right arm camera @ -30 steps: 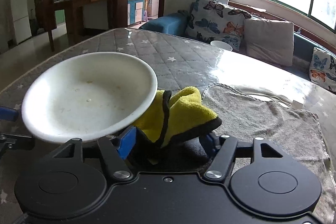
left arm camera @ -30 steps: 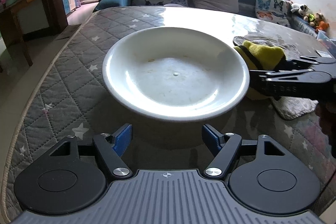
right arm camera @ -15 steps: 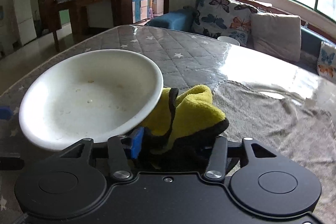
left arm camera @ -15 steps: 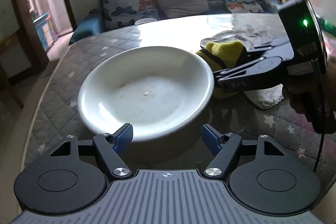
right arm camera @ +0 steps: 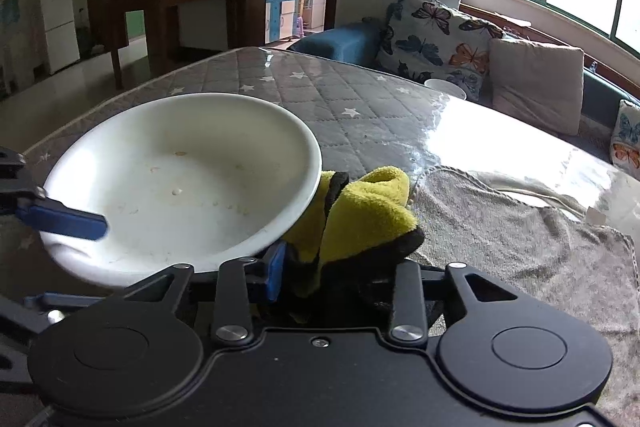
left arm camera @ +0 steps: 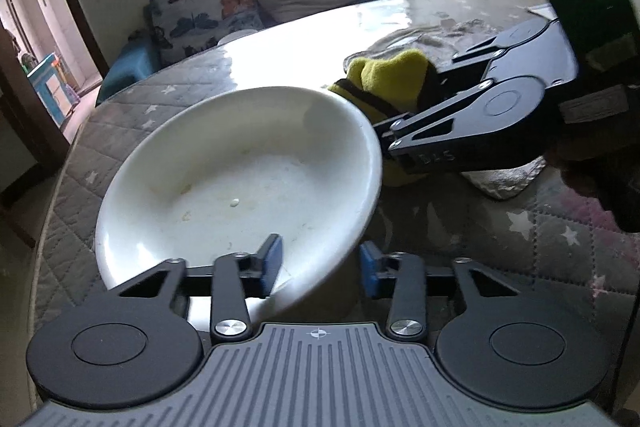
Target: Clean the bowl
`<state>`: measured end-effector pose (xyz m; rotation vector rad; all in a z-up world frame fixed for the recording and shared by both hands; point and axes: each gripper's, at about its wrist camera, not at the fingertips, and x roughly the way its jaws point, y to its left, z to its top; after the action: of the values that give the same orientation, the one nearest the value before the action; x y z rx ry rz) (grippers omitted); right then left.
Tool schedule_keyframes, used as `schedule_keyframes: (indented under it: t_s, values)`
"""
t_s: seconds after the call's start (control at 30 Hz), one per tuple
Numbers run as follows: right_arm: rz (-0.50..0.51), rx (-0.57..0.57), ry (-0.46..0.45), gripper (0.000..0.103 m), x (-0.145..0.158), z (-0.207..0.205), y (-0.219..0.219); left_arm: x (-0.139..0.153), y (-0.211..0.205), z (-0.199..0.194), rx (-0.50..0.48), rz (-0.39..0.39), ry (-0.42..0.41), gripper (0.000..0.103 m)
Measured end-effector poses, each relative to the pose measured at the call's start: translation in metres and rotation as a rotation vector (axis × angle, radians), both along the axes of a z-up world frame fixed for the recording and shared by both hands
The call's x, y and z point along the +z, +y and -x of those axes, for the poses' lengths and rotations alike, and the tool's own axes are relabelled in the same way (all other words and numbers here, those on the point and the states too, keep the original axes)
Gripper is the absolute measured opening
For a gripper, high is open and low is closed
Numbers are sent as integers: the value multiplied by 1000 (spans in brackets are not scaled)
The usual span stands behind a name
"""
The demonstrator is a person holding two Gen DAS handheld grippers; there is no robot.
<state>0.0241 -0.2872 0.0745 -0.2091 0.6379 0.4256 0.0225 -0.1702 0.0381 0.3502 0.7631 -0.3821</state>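
A wide white bowl (left arm camera: 240, 167) with small food specks inside sits tilted on the quilted table. My left gripper (left arm camera: 320, 269) straddles its near rim, one blue finger (left arm camera: 270, 263) inside the bowl and the other outside, jaws apart. In the right wrist view the bowl (right arm camera: 180, 179) is at left with the left gripper's blue finger (right arm camera: 64, 221) over its rim. My right gripper (right arm camera: 340, 279) is shut on a yellow cloth with black edging (right arm camera: 360, 211), held against the bowl's right side; the cloth also shows in the left wrist view (left arm camera: 388, 83).
A grey towel (right arm camera: 520, 227) lies on the table to the right of the bowl. A small white cup (right arm camera: 446, 87) stands at the table's far edge. A sofa with butterfly cushions (right arm camera: 440, 39) is behind the table.
My left gripper moved forward onto the bowl's near rim, one finger now inside it. The bowl has tilted. The right gripper with the cloth stays at the bowl's right side.
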Motion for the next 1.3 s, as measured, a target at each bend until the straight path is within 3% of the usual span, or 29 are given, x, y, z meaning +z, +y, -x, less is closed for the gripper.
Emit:
schedule_keyframes:
  t_s: [0.2,0.7,1.3]
  values:
    - [-9,-2,-7,34,0,1,1,-3,-1,-5,-10,10,12,28]
    - [-60,21,-11,32,5,8,-5,5,12,-2,-2,29,-11,28]
    - [-55,149,-46,32,17,42,14,16,32,1,30,32,-15,28]
